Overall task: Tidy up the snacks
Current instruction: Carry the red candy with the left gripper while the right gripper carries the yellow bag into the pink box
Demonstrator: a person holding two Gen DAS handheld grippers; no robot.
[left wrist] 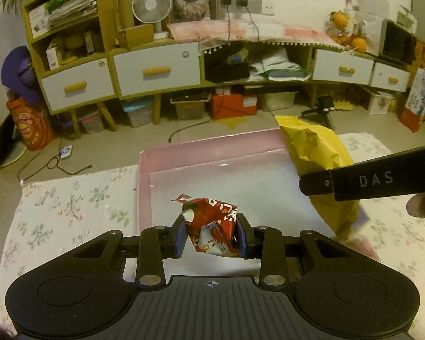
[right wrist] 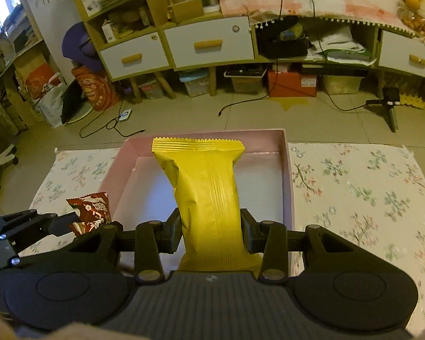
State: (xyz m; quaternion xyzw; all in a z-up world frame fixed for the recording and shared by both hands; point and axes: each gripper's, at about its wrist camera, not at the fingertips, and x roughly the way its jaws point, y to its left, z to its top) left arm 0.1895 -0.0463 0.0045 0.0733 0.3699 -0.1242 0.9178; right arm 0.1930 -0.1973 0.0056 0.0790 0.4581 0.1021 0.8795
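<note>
**Yellow packet lengthwise over the pink box**

Yellow foil packet [right wrist: 209,198] sits clamped at its middle in your right tongs [right wrist: 211,233], long axis pointing away from you, far end over the pink box [right wrist: 287,175]. Your left tongs [left wrist: 212,238] pinch the red snack pouch [left wrist: 214,226] above the box's near-left corner. Both hang over the box on the floral-clothed worktop [right wrist: 368,192]; the right reaches deeper, so lower it first

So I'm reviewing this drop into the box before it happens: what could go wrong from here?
The left hand-held gripper pinches the red snack packet by crumpled wrapper only; it might slip. The yellow snack bag in the right hand-held gripper spans much of the pink box, so both could collide on release.
</note>
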